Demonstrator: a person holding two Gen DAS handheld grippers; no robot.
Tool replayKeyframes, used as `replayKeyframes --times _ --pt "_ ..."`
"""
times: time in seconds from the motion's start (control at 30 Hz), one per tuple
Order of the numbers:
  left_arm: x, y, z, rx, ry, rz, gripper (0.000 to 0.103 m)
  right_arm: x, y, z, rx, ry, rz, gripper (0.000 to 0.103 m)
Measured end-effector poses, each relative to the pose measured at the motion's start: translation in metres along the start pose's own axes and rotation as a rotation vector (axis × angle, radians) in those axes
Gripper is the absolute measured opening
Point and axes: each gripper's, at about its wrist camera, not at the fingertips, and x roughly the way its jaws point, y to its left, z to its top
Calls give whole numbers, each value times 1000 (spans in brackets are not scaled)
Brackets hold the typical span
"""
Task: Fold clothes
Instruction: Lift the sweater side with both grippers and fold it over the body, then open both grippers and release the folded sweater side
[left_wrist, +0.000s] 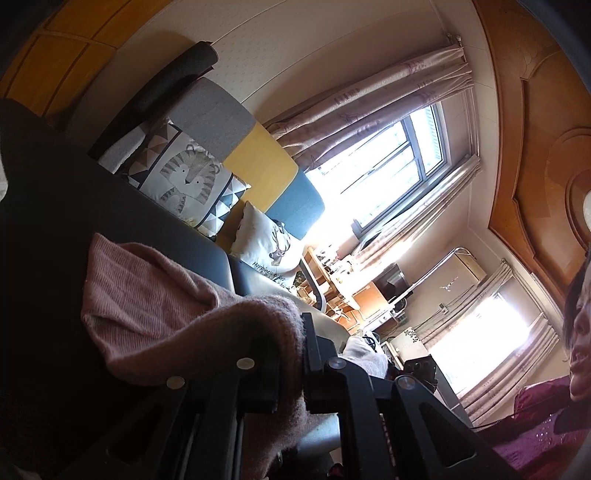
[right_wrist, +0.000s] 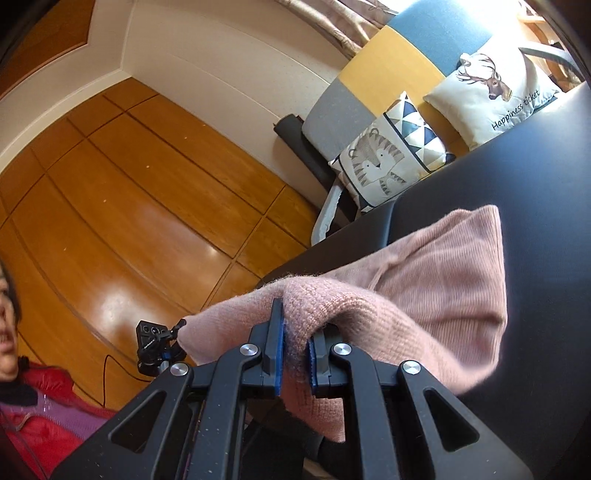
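Knitwear fills both grips: my left claw (left_wrist: 291, 354) and my right claw (right_wrist: 295, 350) each pinch a fold of the soft pink ribbed knit sweater (right_wrist: 424, 280). Its far end rests on the flat black counter (right_wrist: 535, 177).

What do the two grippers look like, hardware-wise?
Both are matte black, with angular linkage arms that have triangular cut-outs and round silver pivot screws. The right gripper has blue pads on the inner faces of its black fingers. On the left gripper no pad colour shows. In the right wrist view a thin black cable trails behind the left gripper.
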Motion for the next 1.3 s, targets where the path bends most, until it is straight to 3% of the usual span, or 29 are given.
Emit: replayKeyframes --times 0.2,0.47,0.73,1.03,1.17,1.3 --pt "38 10 28 78 -32 107 8 41 -32 34 67 41 -100 10" --pt "88 27 33 187 -62 242 8 88 -82 51 193 84 -182 10" --pt "122 83 40 79 -60 402 9 117 -111 57 257 102 -233 10" --pt "162 154 35 -26 81 552 14 137 -145 49 328 113 -319 11" --pt "165 173 30 -58 106 590 23 140 -154 46 343 97 -319 11" --pt "164 179 35 -121 122 571 24 136 -154 53 344 84 -304 16"
